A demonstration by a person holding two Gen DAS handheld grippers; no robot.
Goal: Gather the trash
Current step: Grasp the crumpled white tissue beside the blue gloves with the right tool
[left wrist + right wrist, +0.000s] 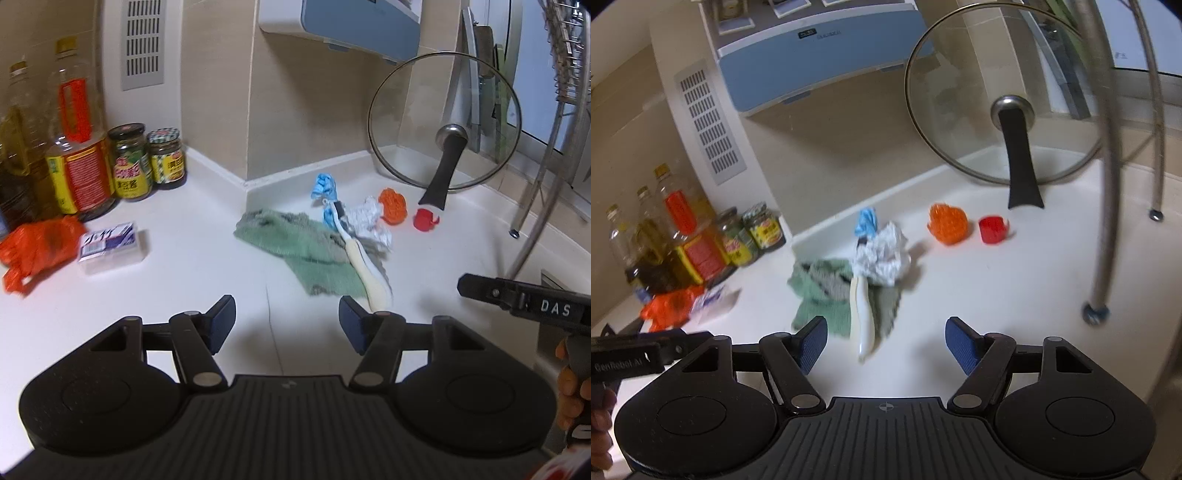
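Your left gripper (287, 320) hangs over the white countertop (192, 280) with its jaws apart and nothing between the blue pads (221, 325). Your right gripper (886, 341) hangs beside it, jaws likewise spread and empty.

Just ahead of the left gripper's right-hand pad lies the handle end of a white brush (364, 266), stretched across a green cloth (303, 247). From the right gripper, that same brush (860, 314) lies straight ahead, between the two pads' lines.

Beyond the cloth sits the trash: a crumpled white paper ball (882, 254) touching the brush's far end, a blue scrap (867, 220) just behind it, an orange mesh wad (947, 223) further right, and a red cap (993, 229) just beside that.

Further back and to the right, a glass pot lid (960, 92) leans upright against the wall, its black handle (1021, 162) pointing down at the counter.

Off to the left of both grippers lie an orange plastic bag (37, 247) and a small clear box (110, 247), with oil bottles (79, 147) and two jars (147, 162) behind them by the wall.
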